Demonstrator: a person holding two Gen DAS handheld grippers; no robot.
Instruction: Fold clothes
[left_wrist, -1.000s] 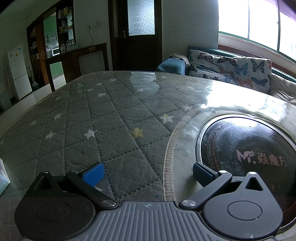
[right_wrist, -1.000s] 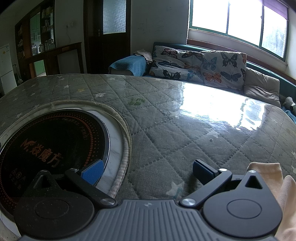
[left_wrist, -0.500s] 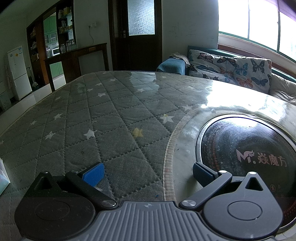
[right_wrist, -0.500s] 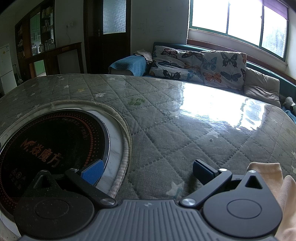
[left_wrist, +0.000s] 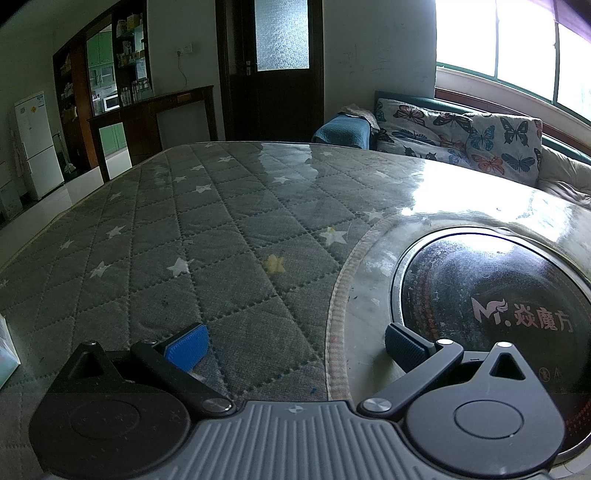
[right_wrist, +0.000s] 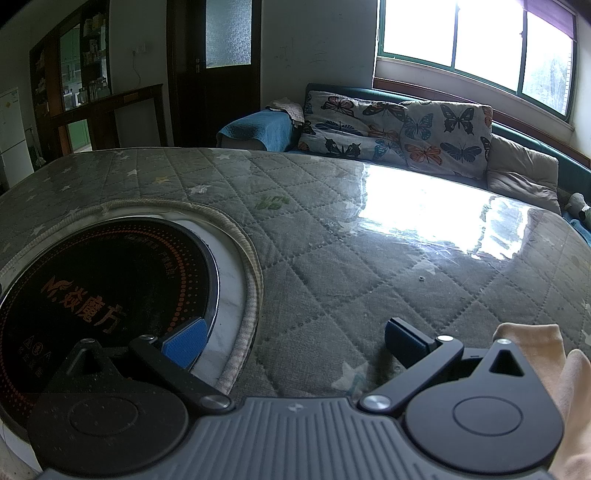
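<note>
A pale peach garment (right_wrist: 546, 354) lies at the right edge of the right wrist view, partly hidden behind the gripper body. My right gripper (right_wrist: 291, 341) is open just left of it, low over the quilted grey table cover (right_wrist: 369, 258), nothing between its blue pads. In the left wrist view my left gripper (left_wrist: 293, 345) is also open and empty, low over the same star-patterned cover (left_wrist: 184, 240). No clothing shows in the left wrist view.
A round black induction cooktop (left_wrist: 498, 302) (right_wrist: 96, 291) is set into the table between the two grippers. A butterfly-print sofa (right_wrist: 402, 133) stands beyond the far edge under the window. A white box corner (left_wrist: 5, 350) sits at the left edge.
</note>
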